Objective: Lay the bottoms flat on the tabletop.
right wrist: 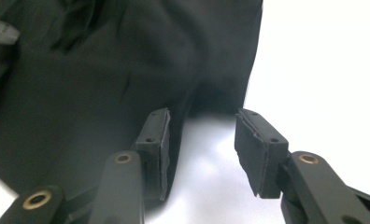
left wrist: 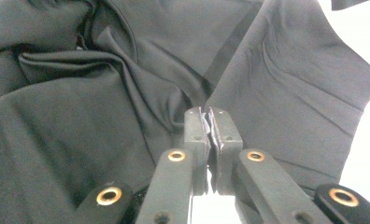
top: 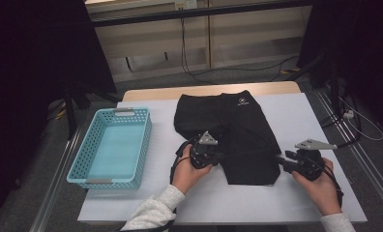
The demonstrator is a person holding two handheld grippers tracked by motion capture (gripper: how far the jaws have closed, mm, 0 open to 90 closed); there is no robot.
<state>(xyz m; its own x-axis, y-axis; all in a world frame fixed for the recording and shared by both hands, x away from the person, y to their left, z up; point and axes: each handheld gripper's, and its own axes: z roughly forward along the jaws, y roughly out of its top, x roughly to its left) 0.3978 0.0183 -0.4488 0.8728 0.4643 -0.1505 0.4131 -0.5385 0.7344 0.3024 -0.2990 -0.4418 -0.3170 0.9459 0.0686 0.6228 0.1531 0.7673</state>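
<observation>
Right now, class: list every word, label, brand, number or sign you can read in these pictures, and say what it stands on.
No text can be read.
Black shorts: a small white round logo near the waistband, too small to read.
Blue basket: no label visible.

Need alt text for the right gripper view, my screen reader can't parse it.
The right gripper has its jaws apart over the white table cover, nothing pinched between them. The corner of the black shorts lies just past and beside the jaw on the picture's left.
</observation>
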